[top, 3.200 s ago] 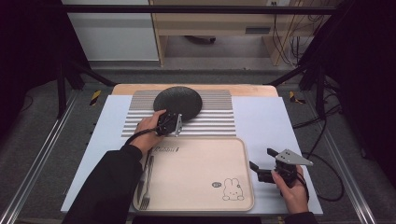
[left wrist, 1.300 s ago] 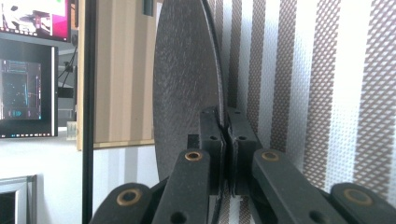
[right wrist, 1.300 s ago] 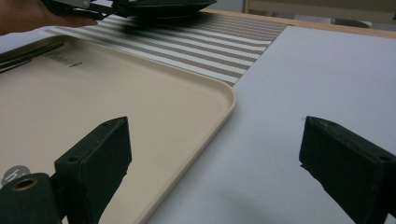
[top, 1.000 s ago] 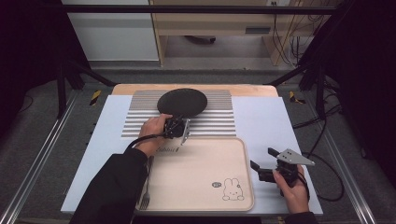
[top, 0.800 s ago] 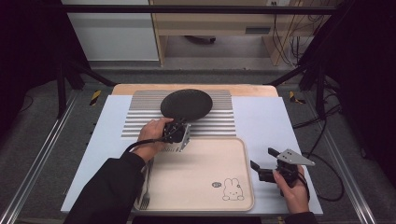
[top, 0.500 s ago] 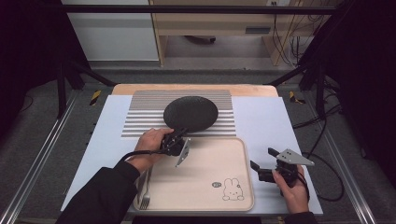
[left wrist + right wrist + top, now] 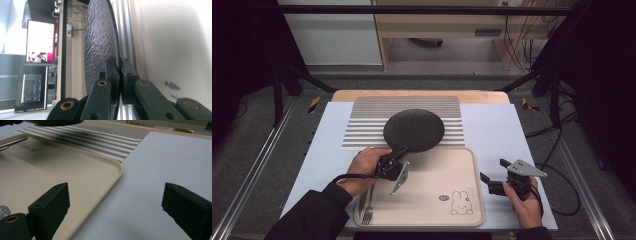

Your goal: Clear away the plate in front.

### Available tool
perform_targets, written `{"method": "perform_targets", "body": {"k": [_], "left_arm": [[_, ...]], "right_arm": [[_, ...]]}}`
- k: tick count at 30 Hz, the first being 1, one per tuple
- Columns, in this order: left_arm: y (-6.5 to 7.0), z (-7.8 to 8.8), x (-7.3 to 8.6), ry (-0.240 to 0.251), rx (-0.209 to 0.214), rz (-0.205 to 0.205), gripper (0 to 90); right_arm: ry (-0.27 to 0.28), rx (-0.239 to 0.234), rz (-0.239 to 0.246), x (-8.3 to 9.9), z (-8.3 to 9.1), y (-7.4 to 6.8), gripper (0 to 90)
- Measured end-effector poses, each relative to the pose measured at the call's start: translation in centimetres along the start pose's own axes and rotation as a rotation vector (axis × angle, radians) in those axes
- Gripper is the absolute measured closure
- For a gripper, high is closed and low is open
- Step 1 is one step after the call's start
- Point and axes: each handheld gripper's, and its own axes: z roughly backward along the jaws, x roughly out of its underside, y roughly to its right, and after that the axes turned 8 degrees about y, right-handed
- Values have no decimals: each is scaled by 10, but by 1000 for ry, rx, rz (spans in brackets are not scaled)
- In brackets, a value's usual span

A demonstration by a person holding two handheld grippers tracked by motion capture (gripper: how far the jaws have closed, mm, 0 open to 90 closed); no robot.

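Black textured plate [image 7: 414, 130] lifted by its near-left rim, held over the striped mat [image 7: 362, 125], near edge overhanging the far rim of the beige tray [image 7: 472, 172]. Judged mid-transfer: pick-up done, carry toward the tray under way, set-down not yet made. Plate looks raised off the mat and slightly tilted; exact clearance hard to read from above.

Left gripper [image 7: 396, 159]: pads [image 7: 111, 72] pressed nearly together, pinching the thin plate rim [image 7: 117, 67] between them, as seen in the left gripper view. Rim edge-on there, dimpled plate surface running away to the far side. Grip narrow, close to the edge only.

Right gripper [image 7: 494, 182]: spread wide, nothing between the pads [image 7: 51, 201], parked low over the pale blue sheet [image 7: 160, 165] just right of the tray's right rim [image 7: 117, 173]. No contact with the tray visible.

Fork [image 7: 367, 207] lying along the tray's left side, near corner, partly under the left forearm. Centre of the tray bare, with a rabbit print [image 7: 460, 202] near the right corner.

Left to do, by estimate: bring plate fully over the tray, lower flat, release.
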Motion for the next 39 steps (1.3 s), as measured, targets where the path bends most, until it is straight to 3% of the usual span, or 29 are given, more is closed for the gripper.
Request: {"method": "perform_targets", "body": {"k": [9,15,25,31,39], "left_arm": [[4,19,-9,13,-4,-12,866],[11,28,-16,27,-1,8,866],[26,43,-29,38,59,-23,864],[35,53,-35,52,62,-52,866],[42,62,-43,81,84,-39,859]], "right_arm": [[-6,-2,-3,0,-1,-1,81],[3,3,-7,0,1,0,81],[6,-1,-12,0,0,0,82],[3,0,-10,0,0,0,83],[3,5,-8,0,0,0,83]]}}
